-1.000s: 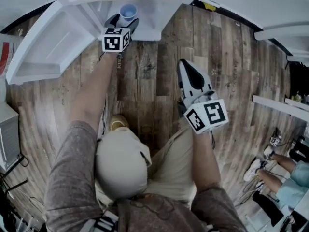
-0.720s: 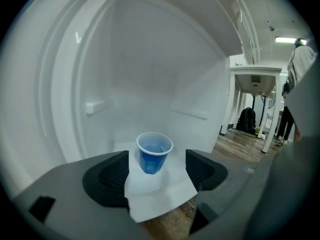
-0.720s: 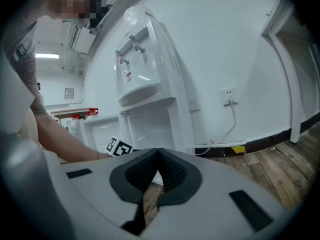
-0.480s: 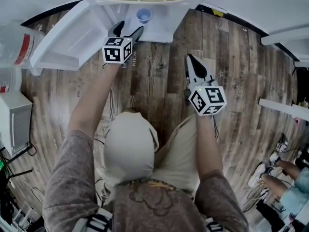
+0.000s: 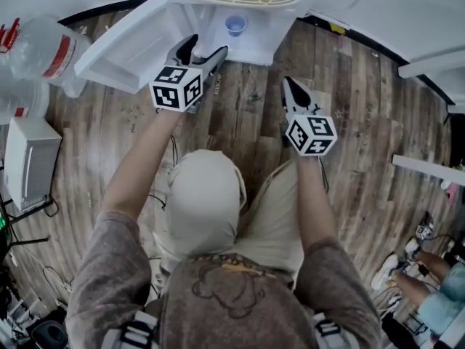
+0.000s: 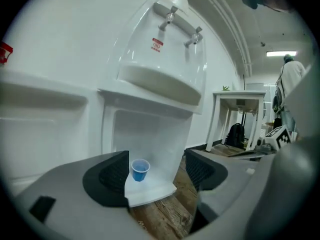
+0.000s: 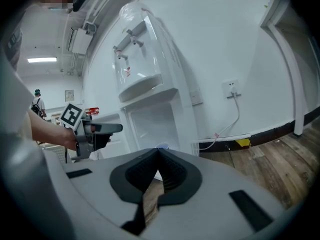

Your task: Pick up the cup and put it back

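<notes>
A small blue cup (image 5: 235, 25) stands upright on the white shelf inside the water dispenser's open lower cabinet (image 5: 251, 46). In the left gripper view the cup (image 6: 140, 170) shows beyond the wide-apart jaws, untouched. My left gripper (image 5: 205, 46) is open and empty, hanging in front of the cabinet, short of the cup. My right gripper (image 5: 290, 86) is shut on nothing, held over the wooden floor to the right of the cabinet. From the right gripper view, only the cup's rim (image 7: 162, 146) peeks over the closed jaw tips.
The cabinet door (image 5: 131, 42) swings open to the left. Large water bottles (image 5: 43, 49) and a white box (image 5: 29, 166) sit at the left. A white table (image 6: 240, 99) and a backpack (image 6: 235, 134) stand right of the dispenser. A seated person (image 5: 429, 297) is at the lower right.
My left gripper has drawn back from the cup and risen, jaws still wide; the cup stays in the cabinet. The right gripper has hardly moved.
</notes>
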Available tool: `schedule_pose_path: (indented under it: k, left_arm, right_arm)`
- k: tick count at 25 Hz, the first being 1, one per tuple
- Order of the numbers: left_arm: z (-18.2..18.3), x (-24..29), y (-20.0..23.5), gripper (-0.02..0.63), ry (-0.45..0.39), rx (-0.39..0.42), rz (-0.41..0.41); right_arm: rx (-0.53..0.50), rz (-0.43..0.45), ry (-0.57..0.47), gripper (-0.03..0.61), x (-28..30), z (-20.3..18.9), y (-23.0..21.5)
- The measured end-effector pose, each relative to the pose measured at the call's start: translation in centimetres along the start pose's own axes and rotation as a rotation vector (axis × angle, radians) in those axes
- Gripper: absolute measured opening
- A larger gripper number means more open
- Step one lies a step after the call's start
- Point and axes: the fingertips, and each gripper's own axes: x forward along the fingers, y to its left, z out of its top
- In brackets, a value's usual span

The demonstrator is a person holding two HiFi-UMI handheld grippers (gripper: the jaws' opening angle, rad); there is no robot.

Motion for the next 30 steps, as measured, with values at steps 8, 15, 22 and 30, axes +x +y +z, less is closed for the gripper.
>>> schedule_pose_path:
  k: [8,15,22,30]
  left_arm:
    - [0.2,-5.5,-2.6,0.337,-0.023,0.026,0.011]
    - [0.1,-7.3,-2.6,0.328,-0.047,-0.019,0.018]
    - [-0.5,-8.3,-2.5,0.128,-0.073,-0.043,0.03]
    - [-1.1,-8.3,-1.8,0.003,-0.079,-0.046,0.039]
  right_arm:
    - [-0.056,0.051,0.04,0.003,1.2,-1.2,1.5]
    - [-0.052,0.059,0.018,0.003,1.0,-0.5,1.7]
    - [-0.077,0.066,0.035,0.003,0.8,-0.8,2.2]
    - [-0.133,0.081,0.064,0.003,1.2,-1.6,2.8]
